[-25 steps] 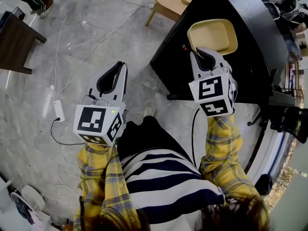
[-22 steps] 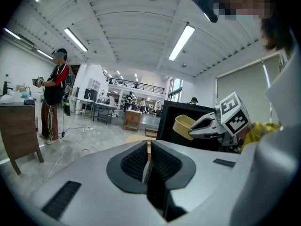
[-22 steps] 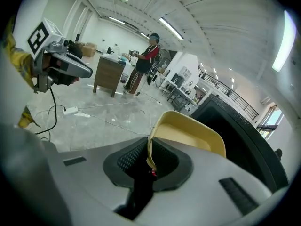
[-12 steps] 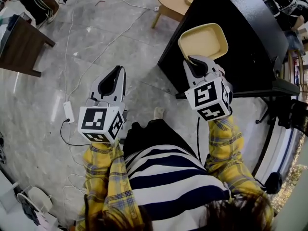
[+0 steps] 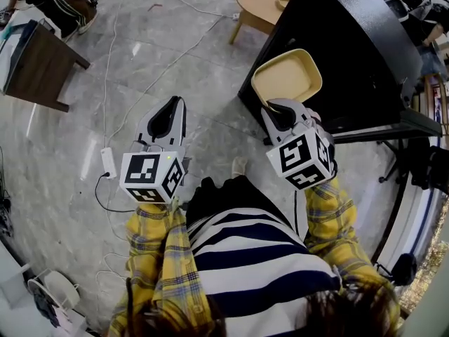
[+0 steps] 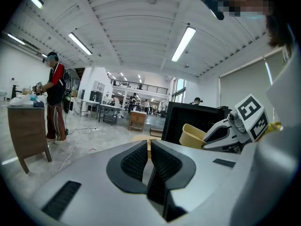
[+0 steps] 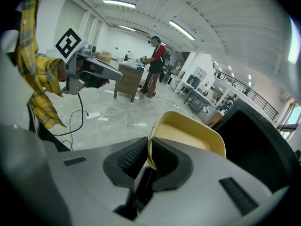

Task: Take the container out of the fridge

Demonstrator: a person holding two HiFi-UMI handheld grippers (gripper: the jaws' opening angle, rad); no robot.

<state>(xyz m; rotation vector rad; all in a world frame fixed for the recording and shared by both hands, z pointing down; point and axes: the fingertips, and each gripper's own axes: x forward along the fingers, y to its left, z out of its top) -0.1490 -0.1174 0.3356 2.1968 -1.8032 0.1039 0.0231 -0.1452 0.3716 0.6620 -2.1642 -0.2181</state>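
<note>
Head view, looking steeply down.

- Right tool at 1 o'clock: jaws pinch the near rim of the container, one pad inside the wall, one outside. The right gripper view confirms it, with the rim clamped between the ribbed pads.
- Container: pale yellow, rounded-rectangle tub, open side up and tilted. Nothing shows inside. It is held in the air at 12 o'clock of the right tool, and in the head view it overlaps the near-left edge of the cabinet. Cannot tell whether the two touch.
- Cabinet: black, boxy, at 1 to 2 o'clock. In the right gripper view it stands just beside the container, at 3 o'clock.
- Left tool at 11 o'clock, well apart from the right one. Its jaws are pressed together with nothing between them; the left gripper view shows the pads meeting. That view also shows the container at 2 o'clock.
- Floor: grey marble with loose cables. A power strip lies at 9 o'clock of the left tool.
- Stool, light wood, at 12 o'clock beside the cabinet.
- Bench, dark wood, at 10 o'clock.
- Person in a red top stands by the bench in the right gripper view.
</note>
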